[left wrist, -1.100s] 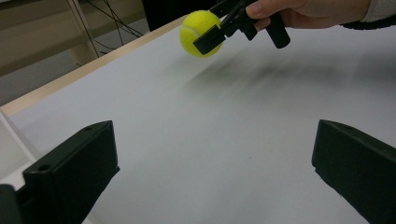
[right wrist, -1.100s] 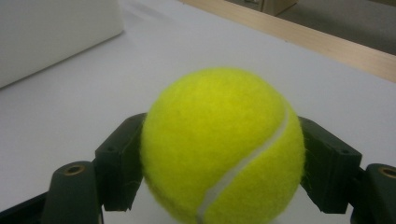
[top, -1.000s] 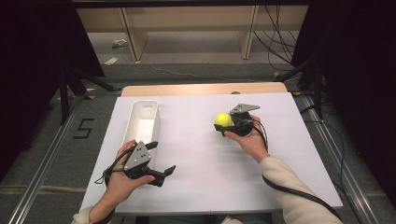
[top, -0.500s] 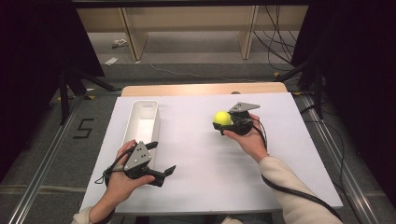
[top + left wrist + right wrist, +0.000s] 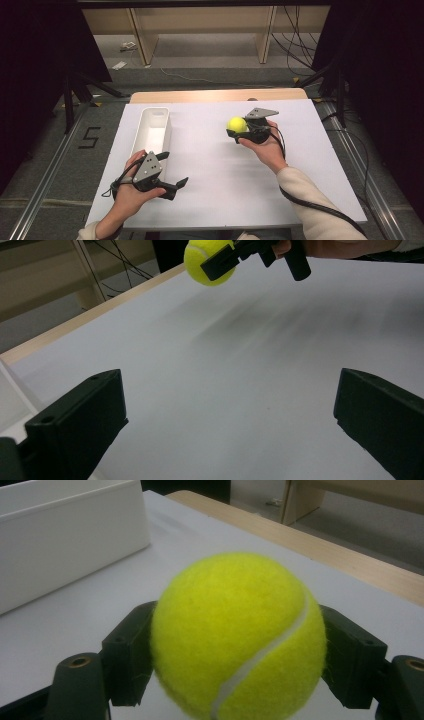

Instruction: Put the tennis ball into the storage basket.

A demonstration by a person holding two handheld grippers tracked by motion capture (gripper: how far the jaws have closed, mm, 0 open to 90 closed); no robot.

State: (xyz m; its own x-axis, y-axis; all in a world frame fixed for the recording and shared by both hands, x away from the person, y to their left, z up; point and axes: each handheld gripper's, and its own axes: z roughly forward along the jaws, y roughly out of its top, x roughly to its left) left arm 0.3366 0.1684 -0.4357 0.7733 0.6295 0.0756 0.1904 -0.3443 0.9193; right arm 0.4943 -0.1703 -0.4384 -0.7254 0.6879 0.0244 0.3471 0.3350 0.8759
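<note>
White tabletop (image 5: pixel 210 200), high view: its sheet carries a long white tray (image 5: pixel 154 129) at the left, unmoved since the earlier frames. The right gripper (image 5: pixel 239 131) stands over the right half, well apart from the tray, its fingers pinching a yellow tennis ball (image 5: pixel 237 124) from both sides; compared with the frame one second ago, gripper and ball sit marginally nearer the far edge, otherwise the same pose. The right gripper view shows the ball (image 5: pixel 239 637) pressed between the two black fingers (image 5: pixel 127 655), clear of the sheet, with the tray's wall (image 5: pixel 70 540) behind at the left. The left gripper (image 5: pixel 175 172) rests near the front edge, just below the tray's near end, fingers spread and holding nothing, position unchanged. The left gripper view shows its spread fingers (image 5: pixel 80 425) with bare sheet between them, and the ball (image 5: pixel 205 262) held farther off.
</note>
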